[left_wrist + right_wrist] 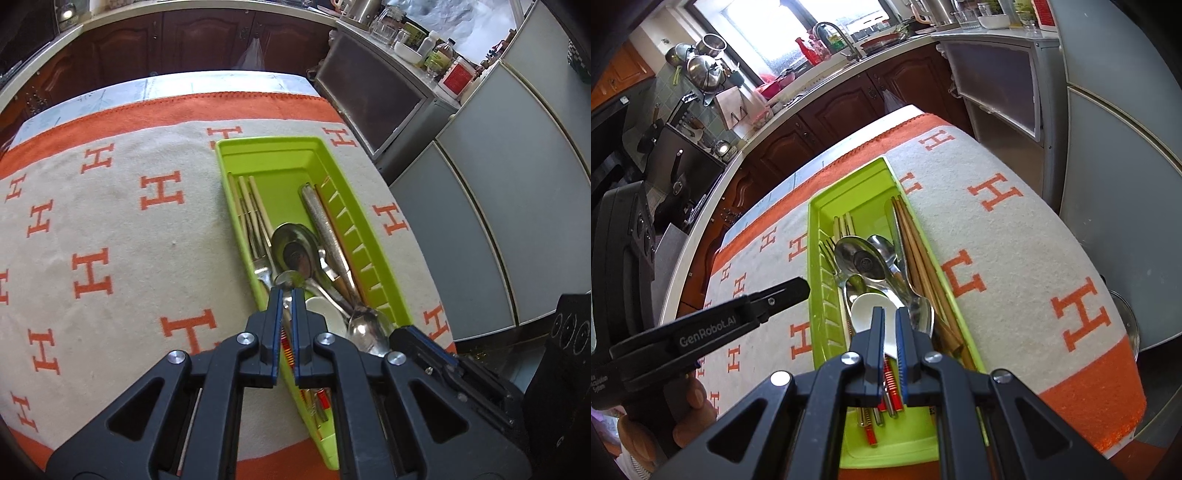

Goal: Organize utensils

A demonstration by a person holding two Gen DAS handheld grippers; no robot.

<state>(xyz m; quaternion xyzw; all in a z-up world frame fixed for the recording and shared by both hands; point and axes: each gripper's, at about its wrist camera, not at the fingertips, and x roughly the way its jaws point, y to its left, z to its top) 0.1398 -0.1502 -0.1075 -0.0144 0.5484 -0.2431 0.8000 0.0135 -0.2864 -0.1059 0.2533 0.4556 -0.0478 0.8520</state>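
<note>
Blanket (110, 229) bare left | tray (373, 225) near right edge

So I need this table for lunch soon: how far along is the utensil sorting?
Nearly done, it seems. Done: forks, spoons and chopsticks all lie in the green tray, and no utensil shows on the blanket. In hand: the right claw, shut on the white spoon, over the tray. Left: releasing it, perhaps tidying the pile.

"GenRobot.AI" on left tool (803, 286)
</note>
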